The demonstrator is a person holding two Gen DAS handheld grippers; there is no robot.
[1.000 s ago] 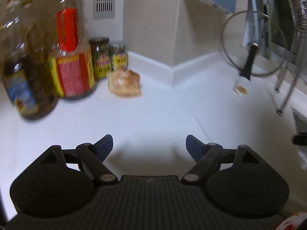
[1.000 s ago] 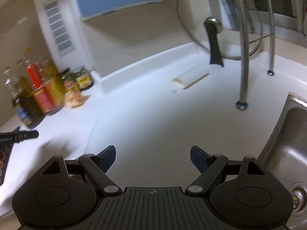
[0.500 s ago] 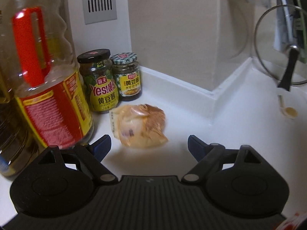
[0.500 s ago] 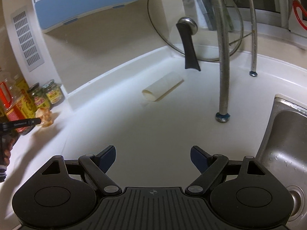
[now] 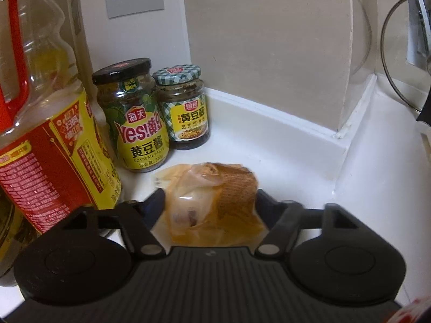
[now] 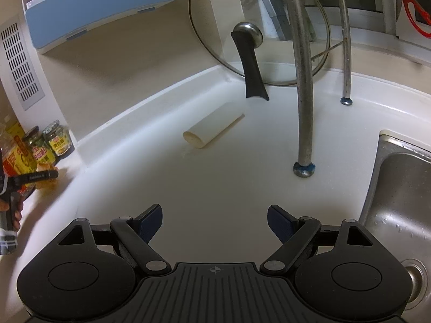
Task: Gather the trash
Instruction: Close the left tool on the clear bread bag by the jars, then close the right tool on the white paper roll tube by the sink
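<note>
in the counter corner, just beside the jars [image 5: 159,118], the left gripper [image 5: 208,202] is closing around the crumpled wrapper [image 5: 212,193] — trash to collect; the right gripper [image 6: 214,222] waits wide open, empty

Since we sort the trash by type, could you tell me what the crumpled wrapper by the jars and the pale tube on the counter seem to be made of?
The crumpled wrapper, between the closing jaws of the left gripper, looks like thin glossy plastic film: translucent, creased, catching highlights. The pale tube looks like matte cardboard or rolled paper: cream, hollow-ended, no sheen; which of the two is unclear.
</note>
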